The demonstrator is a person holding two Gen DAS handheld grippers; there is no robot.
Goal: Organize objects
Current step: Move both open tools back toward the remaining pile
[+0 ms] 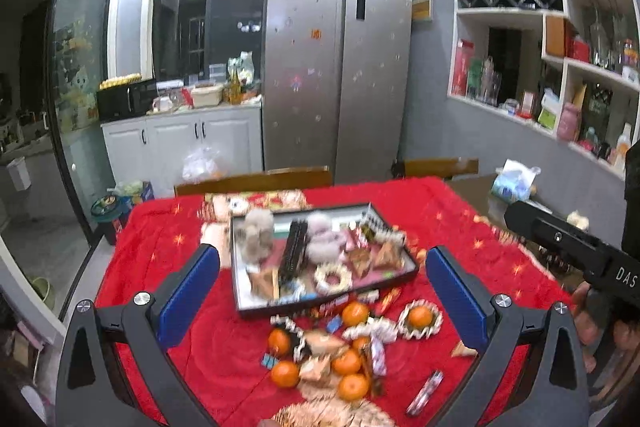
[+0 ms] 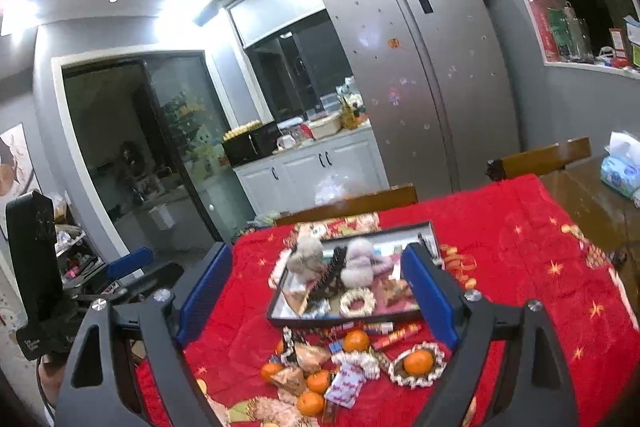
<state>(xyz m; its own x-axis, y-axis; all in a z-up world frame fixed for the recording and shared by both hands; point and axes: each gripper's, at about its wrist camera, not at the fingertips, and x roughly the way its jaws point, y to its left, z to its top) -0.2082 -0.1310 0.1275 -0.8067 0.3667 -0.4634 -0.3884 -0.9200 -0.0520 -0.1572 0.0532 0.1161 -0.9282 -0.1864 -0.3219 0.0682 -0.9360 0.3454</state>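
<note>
— Trouble ahead?

— Plenty. My left gripper (image 1: 322,291) and right gripper (image 2: 316,291) both hover with jaws spread wide, holding nothing. Oranges (image 1: 347,362) and wrapped sweets (image 1: 378,351) lie in a heap on the red cloth (image 1: 160,247), just near of the tray (image 1: 414,265).

— What worries you?

— Oranges roll. If I nudge one while pinching another, it may run off the near edge. Foil wrappers could slip from my pads.

— And the tray?

— Already crowded: two fluffy toys (image 1: 256,233), a dark comb (image 1: 294,251). I judge anything dropped in carelessly could knock them over.
</note>
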